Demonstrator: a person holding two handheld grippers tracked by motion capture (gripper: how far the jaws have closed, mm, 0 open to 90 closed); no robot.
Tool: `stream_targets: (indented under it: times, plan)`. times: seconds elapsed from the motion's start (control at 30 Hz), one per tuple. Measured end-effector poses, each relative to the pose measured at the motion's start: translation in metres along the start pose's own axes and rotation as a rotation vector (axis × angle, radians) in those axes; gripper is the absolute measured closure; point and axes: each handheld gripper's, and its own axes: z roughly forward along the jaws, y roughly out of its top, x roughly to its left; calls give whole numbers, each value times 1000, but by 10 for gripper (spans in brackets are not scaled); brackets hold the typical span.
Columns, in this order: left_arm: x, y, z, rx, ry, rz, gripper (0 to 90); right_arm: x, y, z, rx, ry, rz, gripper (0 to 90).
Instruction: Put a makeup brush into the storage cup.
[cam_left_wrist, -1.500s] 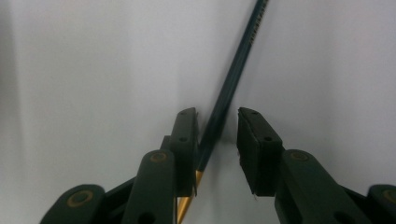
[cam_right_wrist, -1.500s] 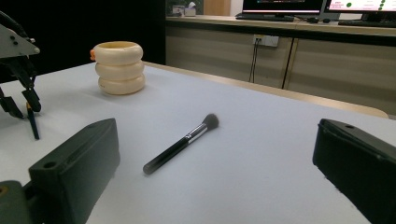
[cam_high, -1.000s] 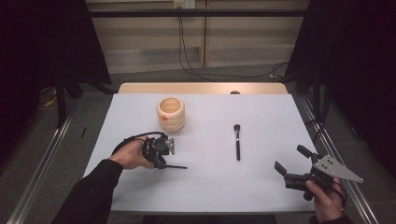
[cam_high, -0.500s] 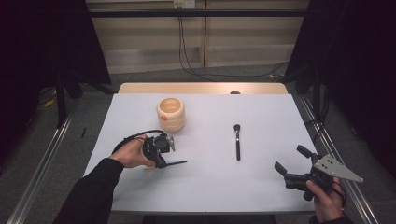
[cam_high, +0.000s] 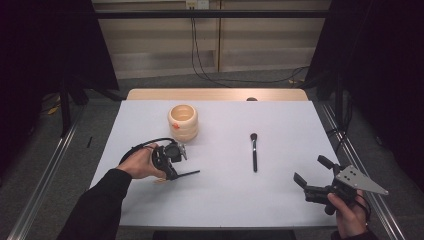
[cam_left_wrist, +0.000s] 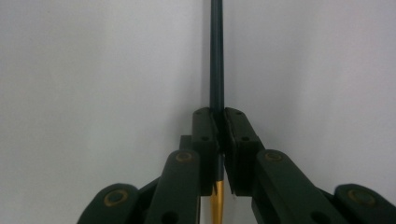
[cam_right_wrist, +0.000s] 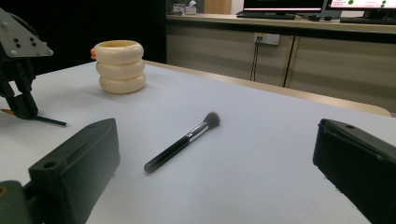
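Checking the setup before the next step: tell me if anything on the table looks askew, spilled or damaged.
Nothing stands out. The ringed cream holder stands upright, the makeup brush lies flat and apart, and the left gripper is shut on a thin dark brush.

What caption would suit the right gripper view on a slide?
Open hand-held gripper faces a makeup brush lying on the white table, cream ringed holder behind.

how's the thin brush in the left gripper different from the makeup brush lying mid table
The thin dark-handled brush with a gold part is clamped between the left gripper's shut jaws; the black makeup brush with a fluffy head lies free, untouched. The thin one is slimmer; the makeup brush's handle is thicker. Both have long dark handles and lie low over the white table.
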Motion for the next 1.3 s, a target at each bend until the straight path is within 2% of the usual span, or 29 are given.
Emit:
stream_targets:
  times: [0.07, 0.1, 0.17, 0.2, 0.27, 0.3, 0.33, 0.37, 0.4, 0.43, 0.53, 0.57, 0.73, 0.8, 0.83, 0.87, 0.93, 0.97, 1.03, 1.07, 1.17, 1.3]
  plan:
    - [-2, -1, 0, -17, 9, -19, 837, 0, 0, 0, -2, 1, -2, 0]
    - [-2, -1, -1, -8, -8, -27, 837, 0, 0, 0, -1, 1, -2, 0]
    - [-1, -1, -2, -10, 1, -22, 837, 0, 0, 0, 1, -2, -2, 0]
    - [-2, -1, -2, -19, -2, -40, 837, 0, 0, 0, 3, -1, -1, 0]
    - [0, -2, -4, -17, -9, -37, 837, 0, 0, 0, 3, -2, -1, 0]
    - [1, -2, -5, -18, 1, -36, 837, 0, 0, 0, 3, -3, -2, 0]
    - [0, -2, -5, -35, -1, -54, 837, 0, 0, 0, 3, -2, -1, 0]
    - [2, -2, -7, -26, -14, -45, 837, 0, 0, 0, 1, -2, -3, 0]
    - [1, -3, -7, -52, 3, -57, 837, 0, 0, 0, 1, -2, -3, 0]
    - [-1, -3, -8, -64, 2, -75, 837, 0, 0, 0, 3, -3, -1, 0]
    - [1, -4, -14, -84, -13, -64, 837, 0, 0, 0, 2, -3, 0, 0]
    - [0, -4, -15, -101, -11, -80, 837, 0, 0, 0, 3, -2, 0, 0]
    - [-1, -6, -19, -148, -33, -95, 837, 0, 0, 0, 2, -4, 0, 0]
    - [-1, -8, -20, -166, -28, -103, 837, 0, 0, 0, 3, -3, 1, 0]
    - [-1, -8, -21, -177, -41, -105, 837, 0, 0, 0, 7, 4, 1, 0]
    - [-2, -9, -22, -193, -28, -113, 837, 0, 0, 0, 6, 6, 2, 0]
    - [-2, -10, -24, -206, -35, -114, 837, -1, 0, 0, 4, 1, 0, 0]
    - [-3, -10, -25, -209, -13, -114, 837, -1, 0, 0, 4, 1, 1, 0]
    - [-3, -11, -25, -228, -25, -116, 837, 0, 0, 0, 4, 1, 1, 0]
    - [-6, -10, -25, -222, -1, -110, 837, 0, 0, 0, 6, -2, 2, 0]
    - [-12, -7, -26, -242, 3, -84, 837, -1, 0, 0, 4, 1, 0, 0]
    - [-13, -8, -28, -299, -8, -101, 837, 0, 0, 0, 0, -1, -1, 0]
